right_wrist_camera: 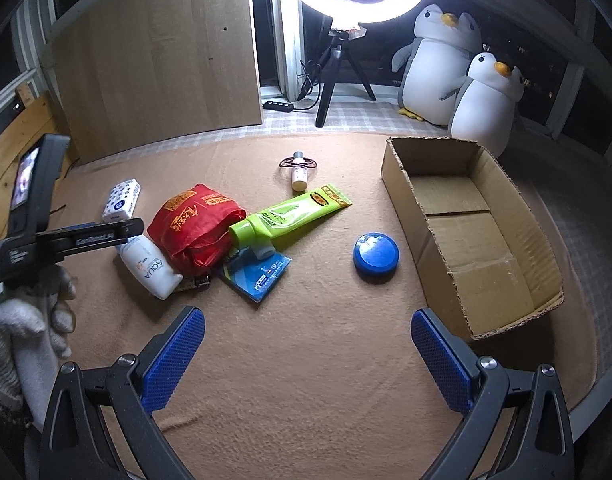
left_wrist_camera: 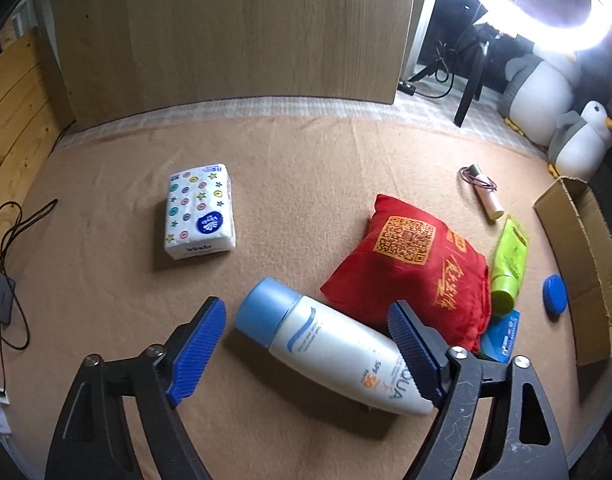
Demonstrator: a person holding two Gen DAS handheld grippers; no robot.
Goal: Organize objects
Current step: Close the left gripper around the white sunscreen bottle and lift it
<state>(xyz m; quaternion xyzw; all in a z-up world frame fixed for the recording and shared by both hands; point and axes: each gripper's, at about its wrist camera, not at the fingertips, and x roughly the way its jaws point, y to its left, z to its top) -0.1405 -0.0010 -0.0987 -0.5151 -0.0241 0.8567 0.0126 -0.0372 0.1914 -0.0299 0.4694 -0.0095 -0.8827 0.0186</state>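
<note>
A white sunscreen bottle [left_wrist_camera: 329, 344] with a blue cap lies on the tan blanket between the open jaws of my left gripper [left_wrist_camera: 309, 328], not gripped; it also shows in the right wrist view [right_wrist_camera: 148, 266]. Beside it lie a red cloth bag [left_wrist_camera: 417, 264] [right_wrist_camera: 198, 228], a green tube [left_wrist_camera: 507, 260] [right_wrist_camera: 290, 216], a blue packet [right_wrist_camera: 258, 274], a blue round lid [right_wrist_camera: 375, 256] and a small pink bottle [right_wrist_camera: 299, 174]. A tissue pack [left_wrist_camera: 200, 210] lies apart at the left. My right gripper [right_wrist_camera: 307, 340] is open and empty above bare blanket.
An open cardboard box [right_wrist_camera: 465, 224] stands at the right, empty inside. Two plush penguins [right_wrist_camera: 457, 76] and a ring light on a tripod [right_wrist_camera: 345, 40] stand behind. A wooden board [left_wrist_camera: 234, 28] leans at the back. Cables [left_wrist_camera: 6, 264] lie at the left edge.
</note>
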